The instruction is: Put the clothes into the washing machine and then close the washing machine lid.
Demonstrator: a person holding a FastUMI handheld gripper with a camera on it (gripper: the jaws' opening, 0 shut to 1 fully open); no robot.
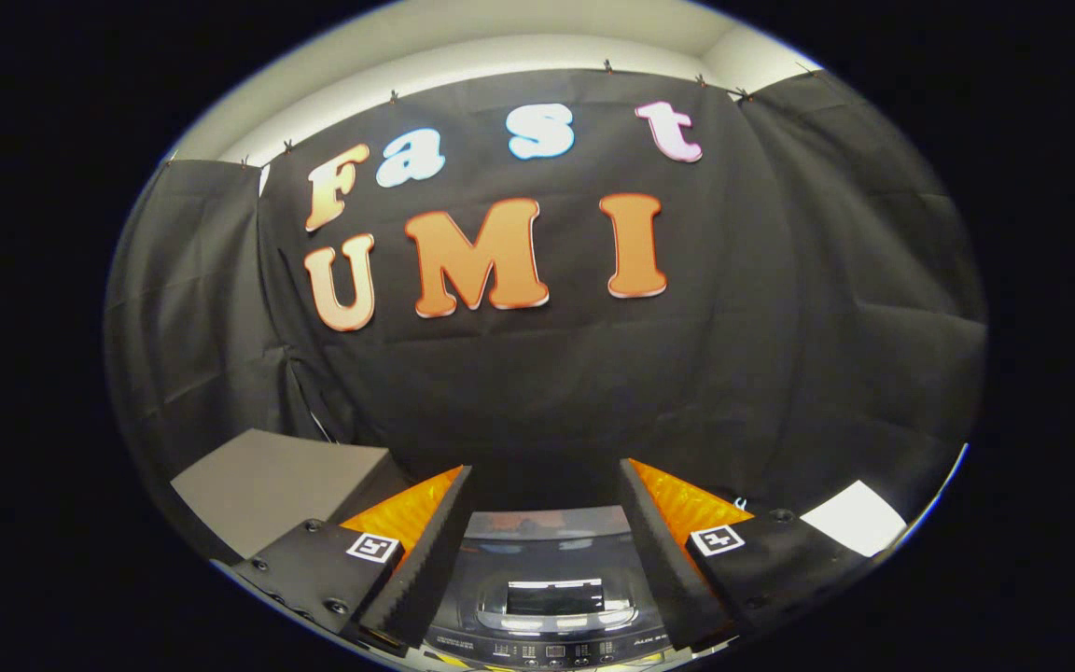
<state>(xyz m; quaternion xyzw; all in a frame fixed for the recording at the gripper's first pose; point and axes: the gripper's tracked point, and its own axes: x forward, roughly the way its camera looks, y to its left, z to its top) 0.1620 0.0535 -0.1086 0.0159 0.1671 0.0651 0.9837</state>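
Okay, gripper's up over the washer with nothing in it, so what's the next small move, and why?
Probably tilt down and look for the clothes. The gripper is open and empty, its fingers spread above the washing machine, whose glass lid looks shut. No clothes are in sight, so find and grasp one first; the lid likely needs opening too.

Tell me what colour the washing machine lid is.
Dark grey washing machine lid, glossy, seen between the open gripper fingers in the gripper view.

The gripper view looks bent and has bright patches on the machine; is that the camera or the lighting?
Both: in the gripper view the fisheye lens bows the black cloth wall, and overhead light glares off the glossy dark washing machine lid, seen between the open gripper fingers; everything stays fairly sharp.
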